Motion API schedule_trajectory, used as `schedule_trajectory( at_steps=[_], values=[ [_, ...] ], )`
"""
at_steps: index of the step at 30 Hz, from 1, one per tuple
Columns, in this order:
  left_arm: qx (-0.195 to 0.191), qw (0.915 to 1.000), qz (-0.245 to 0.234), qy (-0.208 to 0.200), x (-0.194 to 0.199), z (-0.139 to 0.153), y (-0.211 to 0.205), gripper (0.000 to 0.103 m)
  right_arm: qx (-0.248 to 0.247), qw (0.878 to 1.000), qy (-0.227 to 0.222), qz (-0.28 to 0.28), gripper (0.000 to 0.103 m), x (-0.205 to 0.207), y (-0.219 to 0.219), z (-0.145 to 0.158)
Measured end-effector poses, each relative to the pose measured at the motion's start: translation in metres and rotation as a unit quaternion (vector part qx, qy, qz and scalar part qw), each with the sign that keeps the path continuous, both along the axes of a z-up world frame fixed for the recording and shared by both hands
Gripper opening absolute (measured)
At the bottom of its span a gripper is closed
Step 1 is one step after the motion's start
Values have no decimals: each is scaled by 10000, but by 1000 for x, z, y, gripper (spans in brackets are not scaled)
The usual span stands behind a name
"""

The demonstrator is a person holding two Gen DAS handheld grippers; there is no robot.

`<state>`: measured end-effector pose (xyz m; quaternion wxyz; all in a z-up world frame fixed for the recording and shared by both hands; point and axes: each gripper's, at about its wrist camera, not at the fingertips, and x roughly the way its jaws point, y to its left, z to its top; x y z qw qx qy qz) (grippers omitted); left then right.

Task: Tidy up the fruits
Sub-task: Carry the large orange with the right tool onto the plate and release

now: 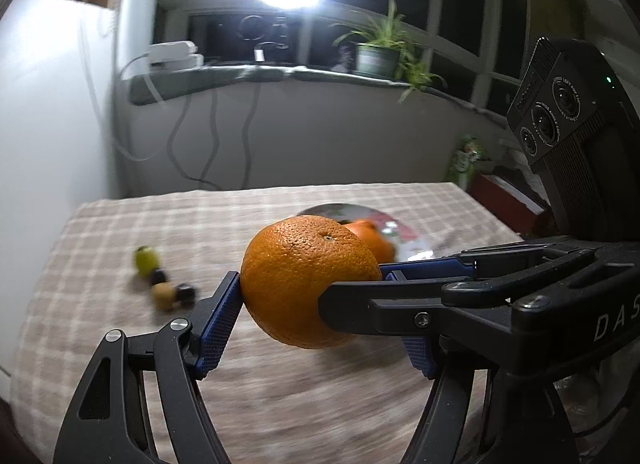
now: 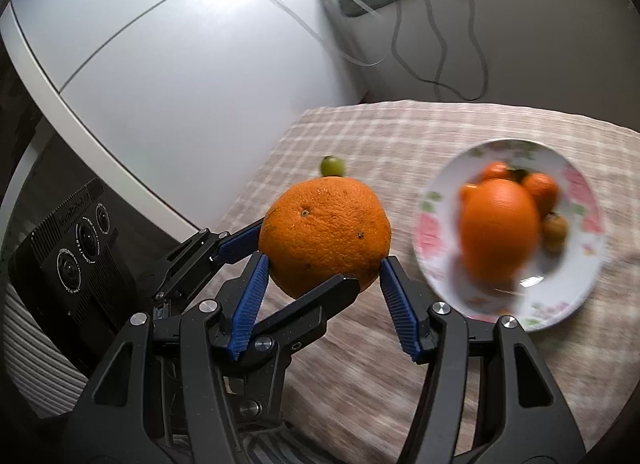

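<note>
A large orange is held in the air above the checked tablecloth, between both grippers at once. My left gripper has its blue pads against its sides. My right gripper comes in from the right and crosses it. In the right wrist view the same orange sits between my right gripper's blue pads, with the left gripper's fingers on it from the left. A flowered white plate holds another big orange and several small fruits.
Several small fruits lie loose on the cloth: a green one, a tan one and two dark ones. The table stands against a white cabinet. Cables hang from a windowsill with a potted plant.
</note>
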<state>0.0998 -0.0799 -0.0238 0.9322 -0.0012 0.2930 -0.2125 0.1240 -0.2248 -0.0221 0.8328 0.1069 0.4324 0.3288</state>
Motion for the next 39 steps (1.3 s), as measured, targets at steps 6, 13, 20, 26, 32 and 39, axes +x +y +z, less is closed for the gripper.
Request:
schedule_trajectory(
  at_steps=[6, 13, 20, 26, 32, 39],
  values=[
    [-1, 9989, -475, 5, 5, 1, -49, 72, -42, 9988, 26, -482, 61, -10, -57, 2],
    [22, 9961, -878, 90, 17, -4, -94, 72, -24, 9953, 176, -947, 61, -6, -108, -5],
    [99, 9948, -992, 225, 30, -13, -114, 72, 65, 9926, 354, -1157, 61, 8, -127, -18],
    [209, 9943, -991, 343, 42, -21, -119, 72, 112, 9922, 495, -1141, 61, 21, -129, -29],
    [255, 9938, -988, 446, 46, -28, -121, 72, 95, 9913, 648, -1139, 61, 28, -132, -37],
    [409, 9938, -957, 384, 44, -27, -122, 72, 216, 9903, 594, -1234, 62, 33, -137, -36]
  ],
)
